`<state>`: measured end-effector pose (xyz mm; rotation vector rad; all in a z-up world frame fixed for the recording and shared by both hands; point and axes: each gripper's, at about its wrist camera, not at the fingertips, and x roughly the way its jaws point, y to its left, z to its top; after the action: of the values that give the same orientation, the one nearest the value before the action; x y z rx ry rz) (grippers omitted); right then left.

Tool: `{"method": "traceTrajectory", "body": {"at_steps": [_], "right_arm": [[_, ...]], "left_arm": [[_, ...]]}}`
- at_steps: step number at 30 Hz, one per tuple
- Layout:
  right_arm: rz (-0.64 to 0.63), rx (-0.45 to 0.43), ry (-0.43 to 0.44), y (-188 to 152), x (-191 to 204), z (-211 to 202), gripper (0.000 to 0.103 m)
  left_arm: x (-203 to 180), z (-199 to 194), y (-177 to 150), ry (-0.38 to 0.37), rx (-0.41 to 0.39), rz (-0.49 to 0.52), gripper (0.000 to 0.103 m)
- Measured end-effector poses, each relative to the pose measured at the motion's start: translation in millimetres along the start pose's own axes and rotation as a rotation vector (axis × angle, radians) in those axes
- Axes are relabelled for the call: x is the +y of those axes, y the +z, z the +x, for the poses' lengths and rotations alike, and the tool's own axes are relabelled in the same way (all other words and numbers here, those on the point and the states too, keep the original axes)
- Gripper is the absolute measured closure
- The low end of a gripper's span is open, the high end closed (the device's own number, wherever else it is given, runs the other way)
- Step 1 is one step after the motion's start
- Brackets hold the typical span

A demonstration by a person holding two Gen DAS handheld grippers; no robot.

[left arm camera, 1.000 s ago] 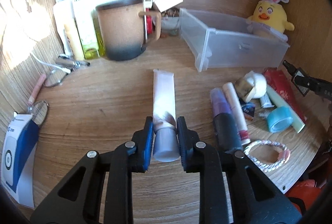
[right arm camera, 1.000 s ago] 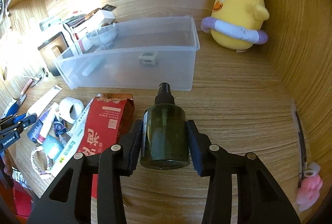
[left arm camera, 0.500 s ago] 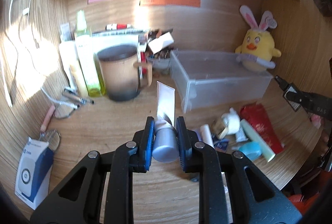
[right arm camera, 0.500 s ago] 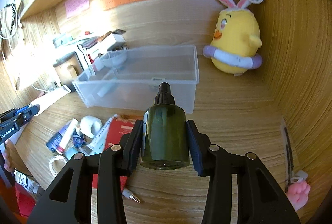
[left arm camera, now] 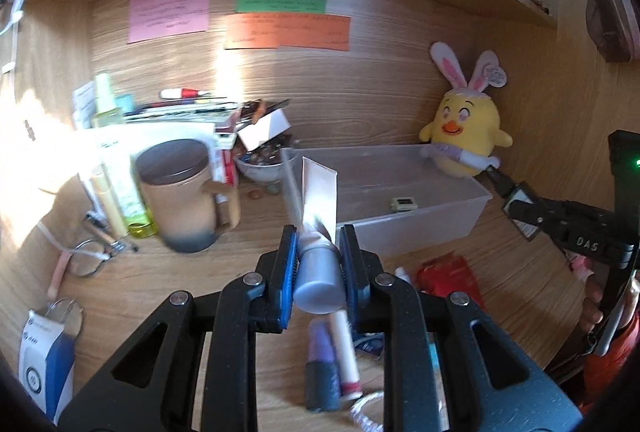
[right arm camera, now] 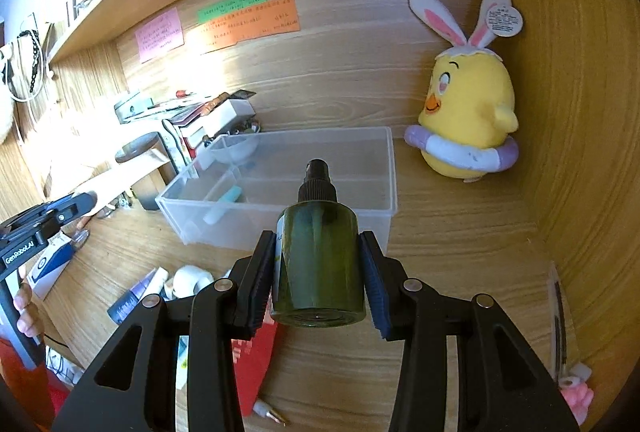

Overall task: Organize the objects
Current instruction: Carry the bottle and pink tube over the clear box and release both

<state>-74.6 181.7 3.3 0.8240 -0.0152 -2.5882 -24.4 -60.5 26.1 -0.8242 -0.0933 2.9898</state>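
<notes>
— Both lifted off the desk (left arm camera: pixel 168 284)! Left gripper (left arm camera: pixel 319 264) pinching the tube (left arm camera: pixel 318 200), up before the bin (right arm camera: pixel 280 192).
— Right gripper (right arm camera: pixel 318 272) clamps the bottle (right arm camera: pixel 318 252), near the bin too.

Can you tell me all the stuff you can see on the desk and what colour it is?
squeeze tube: 1, white with grey cap, held up in front of the box
spray bottle: 1, dark green, held up in front of the box
plastic box: 1, clear, middle of desk
chick plush: 1, yellow with bunny ears, back right corner
mug: 1, tan with dark lid, left of the box
sticky notes: 3, pink, green, orange, back wall
red packet: 1, red, in front of the box
left gripper: 1, black, gripping the tube
right gripper: 1, black, gripping the bottle
</notes>
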Motion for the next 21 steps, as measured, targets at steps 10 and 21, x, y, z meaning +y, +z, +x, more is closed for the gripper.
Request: {"method": "traceTrajectory", "body": {"at_steps": [10, 21], "right_arm": [[-0.007, -0.007, 0.014, 26, -4, 25, 0.065], [-0.018, 0.021, 0.010, 58, -17, 57, 0.065]], "left_arm": [[-19, 43, 26, -0.047, 0.033, 0.030, 0.083], [-35, 93, 46, -0.102, 0.101, 0.071, 0.083]]}}
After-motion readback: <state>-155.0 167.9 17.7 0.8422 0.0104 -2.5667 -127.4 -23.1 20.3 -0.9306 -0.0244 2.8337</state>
